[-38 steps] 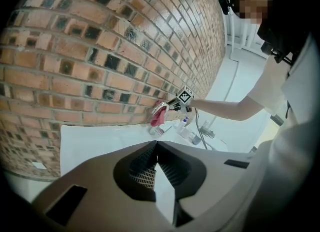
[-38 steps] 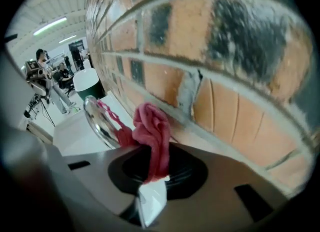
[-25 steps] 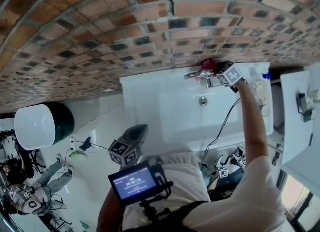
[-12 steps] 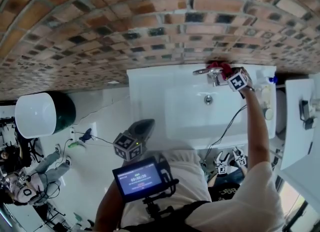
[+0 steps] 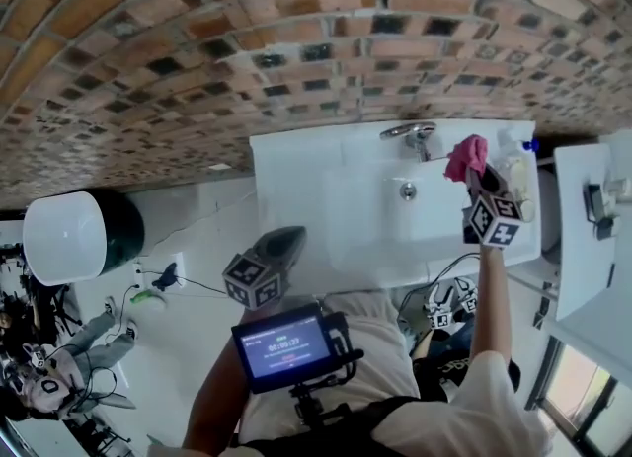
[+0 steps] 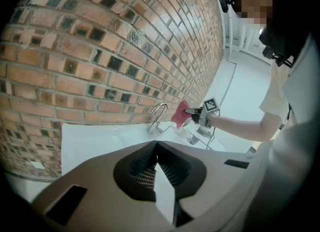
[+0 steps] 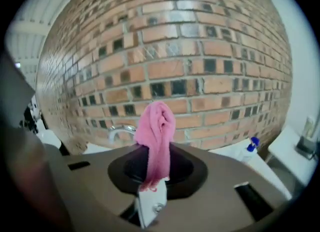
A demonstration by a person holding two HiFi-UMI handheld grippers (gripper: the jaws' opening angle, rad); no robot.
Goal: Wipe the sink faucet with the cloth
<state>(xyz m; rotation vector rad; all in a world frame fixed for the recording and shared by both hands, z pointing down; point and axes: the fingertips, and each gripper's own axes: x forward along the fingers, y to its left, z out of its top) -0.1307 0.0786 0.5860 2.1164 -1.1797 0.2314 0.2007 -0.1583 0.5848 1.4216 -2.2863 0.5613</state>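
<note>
The pink cloth (image 7: 156, 135) is pinched in the right claw (image 7: 150, 185). The two jaws are shut tight on its bottom end. The rest of the cloth sticks up out of the claw in a soft, bunched roll. From the head view, the cloth is up in the air over the right part of the white sink (image 5: 296, 181). It is just beside the shiny faucet (image 5: 409, 133), on its right, and it is not touching it. The faucet curves out from the back edge of the sink, close to the red brick wall (image 5: 197, 60). A spray bottle with a blue top (image 7: 249, 149) stands on the sink's right side, next to the cloth. The person's arm reaches out to the sink with the right claw. The left claw (image 6: 156, 148) is held low, close to the person's body and well apart from the sink. Its jaws are pressed together with nothing between them. It points toward the sink and the wall. A small screen (image 5: 284, 349) sits at the person's chest.
</note>
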